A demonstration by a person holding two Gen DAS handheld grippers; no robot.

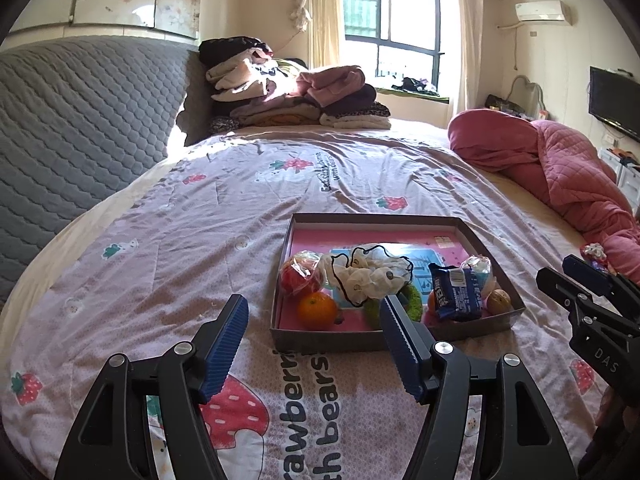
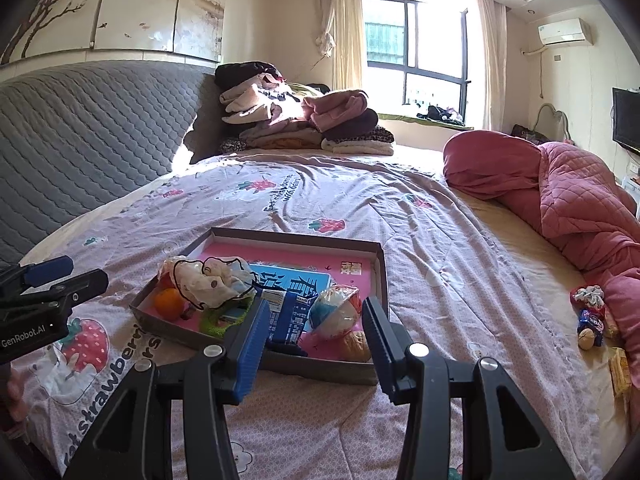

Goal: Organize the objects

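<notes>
A shallow grey box tray [image 1: 376, 220] [image 2: 296, 238] with a pink lining lies on the strawberry-print bedspread. In it are an orange [image 1: 317, 310] [image 2: 170, 300], a wrapped red fruit [image 1: 298, 276], a crumpled white cloth [image 1: 368, 274] [image 2: 212, 276], a blue snack packet [image 1: 456, 292] [image 2: 290, 312], a wrapped ball [image 2: 336, 312] and a walnut [image 1: 499, 301] [image 2: 356, 344]. My left gripper [image 1: 315, 308] [image 2: 60, 276] hovers open before the tray's near left corner, holding nothing. To its right, my right gripper [image 2: 316, 312] [image 1: 576, 276] hangs open and empty over the near right edge.
Loose sweets, a walnut [image 2: 586, 338] and a yellow packet [image 2: 620, 372] lie on the bed at the right, beside a bunched pink quilt [image 2: 568, 196]. Folded clothes [image 1: 296, 96] are stacked at the far end. A grey padded headboard [image 1: 80, 120] lines the left.
</notes>
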